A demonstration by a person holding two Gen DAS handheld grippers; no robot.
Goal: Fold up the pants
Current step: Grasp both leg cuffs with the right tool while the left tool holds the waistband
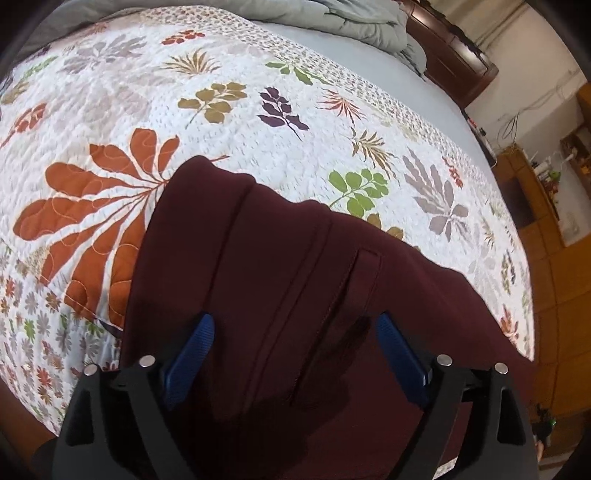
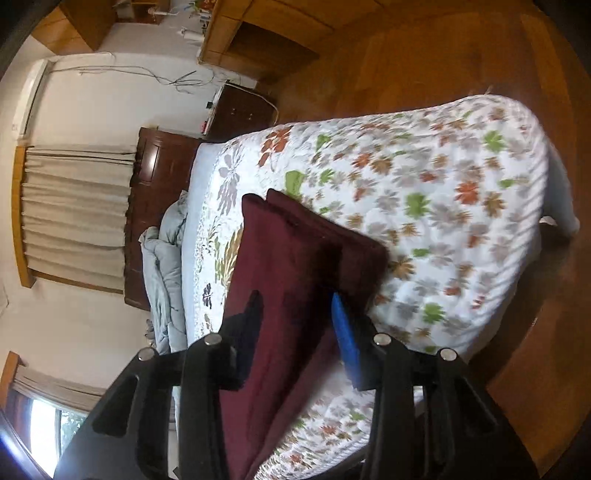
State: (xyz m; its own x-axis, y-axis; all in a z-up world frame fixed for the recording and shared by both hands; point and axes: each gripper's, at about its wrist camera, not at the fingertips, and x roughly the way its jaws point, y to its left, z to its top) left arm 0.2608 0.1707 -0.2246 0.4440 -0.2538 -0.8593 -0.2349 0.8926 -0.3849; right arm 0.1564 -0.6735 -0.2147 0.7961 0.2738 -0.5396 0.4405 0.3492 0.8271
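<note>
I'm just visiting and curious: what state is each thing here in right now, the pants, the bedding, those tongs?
pants: folded over in layers, lying flat on the quilt
quilt: spread flat over the bed
blanket: crumpled in a heap by the headboard
curtain: drawn shut
left tongs: open, over the pants, not gripping
right tongs: part open, pants between the fingers; grip unclear in the blur
</note>
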